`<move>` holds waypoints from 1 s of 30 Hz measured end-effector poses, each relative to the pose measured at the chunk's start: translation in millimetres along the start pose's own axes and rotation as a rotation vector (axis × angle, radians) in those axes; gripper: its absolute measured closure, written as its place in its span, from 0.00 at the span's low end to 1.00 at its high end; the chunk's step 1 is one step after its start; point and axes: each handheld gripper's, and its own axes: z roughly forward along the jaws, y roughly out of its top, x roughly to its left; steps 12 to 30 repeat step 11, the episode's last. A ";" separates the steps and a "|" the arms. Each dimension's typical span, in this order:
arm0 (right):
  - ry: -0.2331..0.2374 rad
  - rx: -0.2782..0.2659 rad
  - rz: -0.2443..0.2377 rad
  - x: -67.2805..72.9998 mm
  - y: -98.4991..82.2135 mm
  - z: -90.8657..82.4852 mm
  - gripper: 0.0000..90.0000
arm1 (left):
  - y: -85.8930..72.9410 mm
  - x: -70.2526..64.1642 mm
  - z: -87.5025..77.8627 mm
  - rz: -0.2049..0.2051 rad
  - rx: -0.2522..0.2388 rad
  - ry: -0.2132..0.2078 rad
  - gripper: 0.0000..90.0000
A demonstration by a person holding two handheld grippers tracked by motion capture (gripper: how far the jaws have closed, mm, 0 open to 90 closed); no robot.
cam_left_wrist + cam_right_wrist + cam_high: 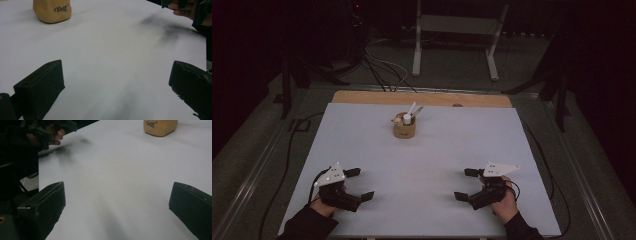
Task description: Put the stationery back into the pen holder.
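Left gripper (360, 184) at seven o'clock and right gripper (466, 184) at five rest on the table (427, 165), jaws spread wide, empty; farther, at twelve, the tan cup (404, 129) holds small utensils, too blurred to identify.

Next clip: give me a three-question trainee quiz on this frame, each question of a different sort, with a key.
1. True or false: the left tongs are shut on a utensil.
2. Where does the tan cup stand? A) centre of the white table, toward the far edge B) between the two tongs C) on the floor
3. Fill in: the right tongs are ____, holding nothing.

Key: 1 false, both tongs are open and empty. 2 A. 3 open.
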 end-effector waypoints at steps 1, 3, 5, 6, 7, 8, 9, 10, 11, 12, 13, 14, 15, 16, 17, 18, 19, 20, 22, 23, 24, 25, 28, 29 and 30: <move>0.000 0.000 0.000 0.0 0.0 0.0 0.01 | 0.0 0.0 0.0 0.000 0.000 0.000 0.01; 0.003 0.002 -0.001 0.0 -0.2 1.3 0.01 | 0.2 0.0 0.6 0.003 0.000 -0.005 0.01; 0.005 0.004 0.000 -0.3 -0.3 1.8 0.01 | 0.0 -0.3 0.8 0.005 0.000 -0.010 0.01; 0.005 0.004 0.002 -0.4 -0.4 1.9 0.01 | -0.2 -0.4 1.4 0.002 0.003 -0.007 0.01; 0.004 0.004 0.003 -0.5 -0.3 2.2 0.01 | -0.2 -0.4 1.4 0.002 0.003 -0.007 0.01; 0.003 0.005 0.005 -0.6 -0.3 2.2 0.01 | -0.3 -0.6 1.5 0.000 0.000 -0.012 0.01; 0.004 0.005 0.005 -0.8 -0.3 2.2 0.01 | -0.3 -0.6 1.5 0.000 0.000 -0.012 0.01; 0.003 0.005 0.005 -0.8 -0.3 2.2 0.01 | 0.1 -1.0 1.4 0.002 -0.002 -0.012 0.01; 0.003 0.005 0.005 -0.8 -0.3 2.2 0.01 | 0.1 -1.0 1.4 0.002 -0.002 -0.012 0.01; 0.003 0.005 0.005 -0.8 -0.3 2.2 0.01 | 0.1 -1.0 1.4 0.002 -0.002 -0.012 0.01; 0.003 0.005 0.005 -0.8 -0.3 2.2 0.01 | 0.1 -1.0 1.4 0.002 -0.002 -0.012 0.01; 0.003 0.005 0.005 -0.8 -0.3 2.2 0.01 | 0.1 -1.0 1.4 0.002 -0.002 -0.012 0.01; 0.003 0.005 0.005 -0.8 -0.3 2.2 0.01 | 0.1 -1.0 1.4 0.002 -0.002 -0.012 0.01; 0.003 0.005 0.005 -0.8 -0.3 2.2 0.01 | 0.1 -1.0 1.4 0.002 -0.002 -0.012 0.01; 0.003 0.005 0.005 -0.8 -0.3 2.2 0.01 | 0.1 -1.0 1.4 0.002 -0.002 -0.012 0.01; 0.003 0.005 0.005 -0.8 -0.3 2.2 0.01 | 0.1 -1.0 1.4 0.002 -0.002 -0.012 0.01; 0.003 0.005 0.005 -0.8 -0.3 2.2 0.01 | 0.1 -1.0 1.4 0.002 -0.002 -0.012 0.01; 0.003 0.005 0.005 -0.8 -0.3 2.2 0.01 | 0.1 -1.0 1.4 0.002 -0.002 -0.012 0.01; 0.003 0.005 0.005 -0.8 -0.3 2.2 0.01 | 0.1 -1.0 1.4 0.002 -0.002 -0.012 0.01; 0.003 0.005 0.005 -0.8 -0.3 2.2 0.01 | 0.1 -1.0 1.4 0.002 -0.002 -0.012 0.01; 0.003 0.005 0.005 -0.8 -0.3 2.2 0.01 | 0.1 -1.0 1.4 0.002 -0.002 -0.012 0.01; 0.003 0.005 0.005 -0.8 -0.3 2.2 0.01 | 0.1 -1.0 1.4 0.002 -0.002 -0.012 0.01; 0.003 0.005 0.005 -0.8 -0.3 2.2 0.01 | 0.1 -1.0 1.4 0.002 -0.002 -0.012 0.01; 0.003 0.005 0.005 -0.8 -0.3 2.2 0.01 | 0.1 -1.0 1.4 0.002 -0.002 -0.012 0.01; 0.003 0.005 0.005 -0.8 -0.3 2.2 0.01 | 0.1 -1.0 1.4 0.002 -0.002 -0.012 0.01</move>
